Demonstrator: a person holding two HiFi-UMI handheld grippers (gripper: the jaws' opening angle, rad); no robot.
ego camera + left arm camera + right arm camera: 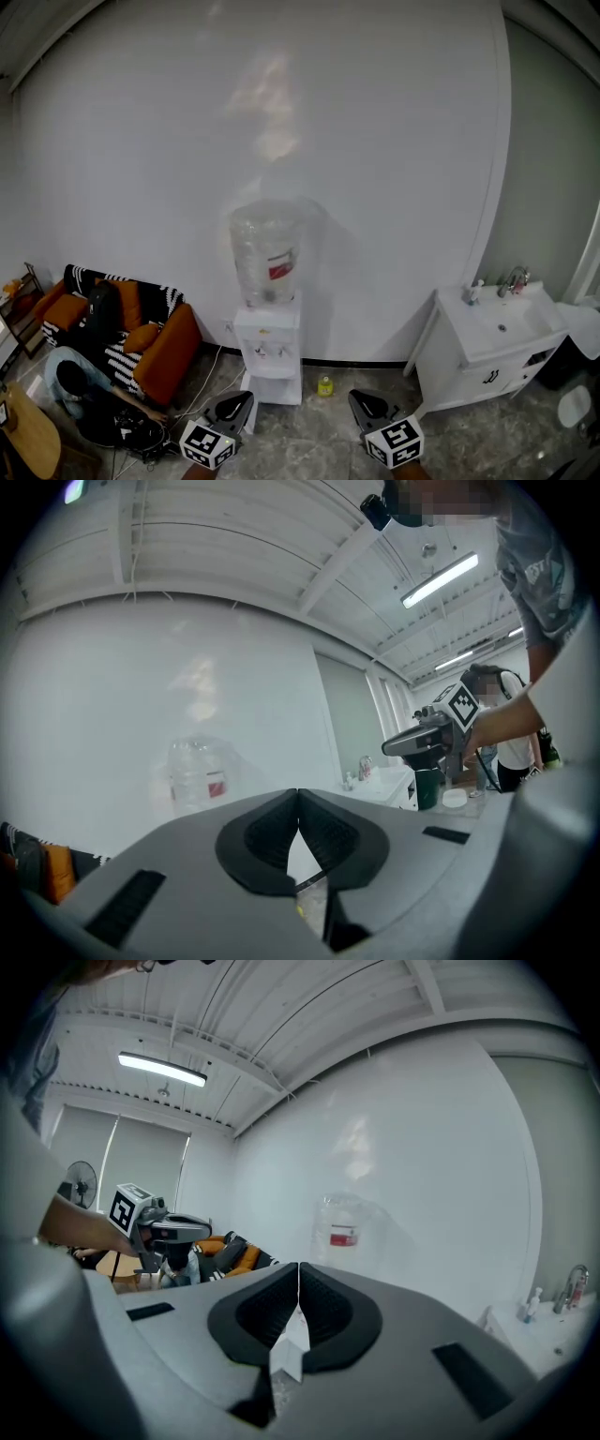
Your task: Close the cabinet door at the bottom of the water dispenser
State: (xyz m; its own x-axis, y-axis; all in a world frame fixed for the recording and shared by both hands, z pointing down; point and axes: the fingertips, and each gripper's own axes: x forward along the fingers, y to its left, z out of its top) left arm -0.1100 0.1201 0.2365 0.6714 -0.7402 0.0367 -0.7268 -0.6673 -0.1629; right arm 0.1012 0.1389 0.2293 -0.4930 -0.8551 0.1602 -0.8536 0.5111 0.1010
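While both tools hang well short of it, the water dispenser [270, 342] stands against the white wall with its big clear bottle [267, 251] on top, an orange sofa [141, 337] off to its left and a white sink cabinet [487, 352] off to its right. The cabinet door [272, 386] is the low white panel at its foot; it seems to flare outward, though from here it is too small to be sure how far it stands open. The left gripper [242, 401] is clenched with nothing between its jaws, and the right gripper [361, 401] is pinched together and empty too, each aimed roughly at the dispenser's base. To do this well, I would come in low, lay one closed tip against the door's free edge rather than near the hinge, and push steadily along its swing until it seats flush. A small yellow item [325, 385] on the floor just right of the base should be kept clear, and the push kept gentle so the dispenser does not rock.
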